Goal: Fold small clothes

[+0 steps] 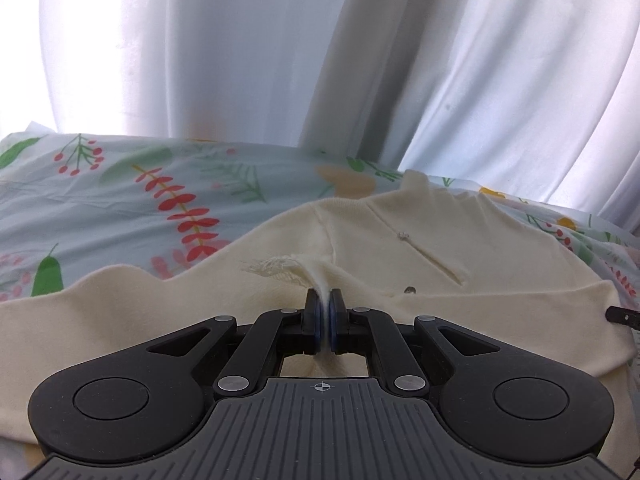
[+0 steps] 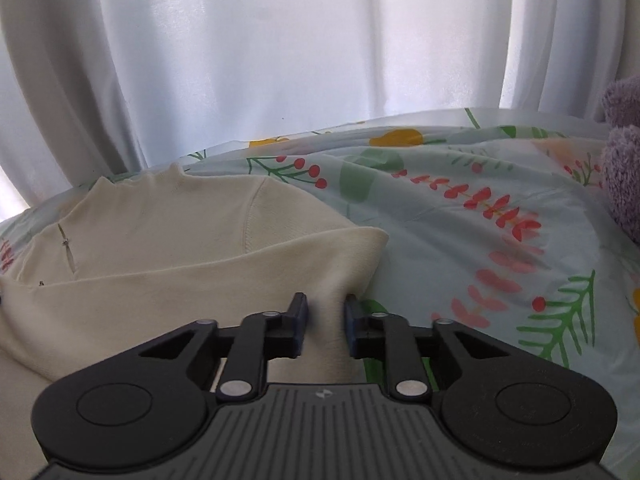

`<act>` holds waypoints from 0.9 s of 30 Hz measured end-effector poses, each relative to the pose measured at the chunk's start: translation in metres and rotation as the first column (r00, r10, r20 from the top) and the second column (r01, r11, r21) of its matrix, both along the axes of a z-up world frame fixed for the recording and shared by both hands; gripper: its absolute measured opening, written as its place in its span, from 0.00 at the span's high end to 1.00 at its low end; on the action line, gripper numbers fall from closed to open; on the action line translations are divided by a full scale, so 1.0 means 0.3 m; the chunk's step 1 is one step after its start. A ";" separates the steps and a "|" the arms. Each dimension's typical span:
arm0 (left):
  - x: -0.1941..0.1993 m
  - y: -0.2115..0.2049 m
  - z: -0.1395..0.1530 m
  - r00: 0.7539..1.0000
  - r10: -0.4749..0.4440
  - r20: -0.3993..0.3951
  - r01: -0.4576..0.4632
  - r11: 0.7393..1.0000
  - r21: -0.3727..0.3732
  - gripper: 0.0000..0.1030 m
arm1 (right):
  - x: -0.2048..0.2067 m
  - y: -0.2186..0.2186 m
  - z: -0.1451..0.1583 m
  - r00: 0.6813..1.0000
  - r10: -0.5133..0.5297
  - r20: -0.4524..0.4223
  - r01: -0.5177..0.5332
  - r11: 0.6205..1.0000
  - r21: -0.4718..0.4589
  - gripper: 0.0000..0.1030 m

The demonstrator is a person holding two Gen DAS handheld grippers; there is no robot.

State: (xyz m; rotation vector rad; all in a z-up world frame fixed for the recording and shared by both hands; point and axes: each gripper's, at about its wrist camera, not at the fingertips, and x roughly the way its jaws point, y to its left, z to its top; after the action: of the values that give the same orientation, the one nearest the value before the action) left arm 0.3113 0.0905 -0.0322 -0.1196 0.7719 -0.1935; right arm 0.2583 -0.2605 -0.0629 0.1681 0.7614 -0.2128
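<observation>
A small cream knit top (image 1: pixel 400 248) lies on a floral bedsheet (image 1: pixel 120 200), with its lower part folded up over the chest. My left gripper (image 1: pixel 325 308) is shut on a pinch of the cream fabric near a frayed patch (image 1: pixel 272 270). In the right wrist view the same top (image 2: pixel 168 240) lies at the left, its folded edge running across. My right gripper (image 2: pixel 326 312) is open, with its jaws on either side of the fold's right corner, not closed on it. The tip of the right gripper shows at the left wrist view's right edge (image 1: pixel 622 316).
The floral sheet (image 2: pixel 480 220) spreads to the right of the top. A purple fuzzy item (image 2: pixel 624 168) sits at the far right edge. White curtains (image 1: pixel 280 60) hang close behind the bed, also across the right wrist view (image 2: pixel 280 60).
</observation>
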 end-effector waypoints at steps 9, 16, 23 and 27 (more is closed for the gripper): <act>-0.002 -0.011 -0.025 1.000 0.024 0.002 -0.024 0.997 0.071 0.94 | 0.005 0.045 -0.021 0.999 -0.032 0.025 0.036 0.987 -0.155 0.89; -0.064 -0.027 0.032 0.993 0.099 0.067 -0.107 0.985 0.132 0.86 | -0.046 0.159 0.051 0.993 0.054 0.103 -0.035 0.983 -0.178 0.80; -0.083 -0.191 -0.003 0.999 -0.039 0.023 0.037 0.997 0.062 0.58 | 0.003 0.373 0.007 0.942 0.333 0.038 -0.328 0.939 -0.106 0.80; -0.081 -0.200 -0.073 1.000 -0.024 -0.012 0.024 0.999 0.048 0.58 | 0.008 0.359 -0.012 0.949 0.314 0.015 -0.307 0.936 -0.172 0.80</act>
State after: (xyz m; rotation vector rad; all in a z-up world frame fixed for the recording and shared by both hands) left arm 0.2869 0.0306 -0.0541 -0.0660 0.7889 -0.1971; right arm 0.2607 -0.1528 -0.0666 -0.1088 0.7135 0.0283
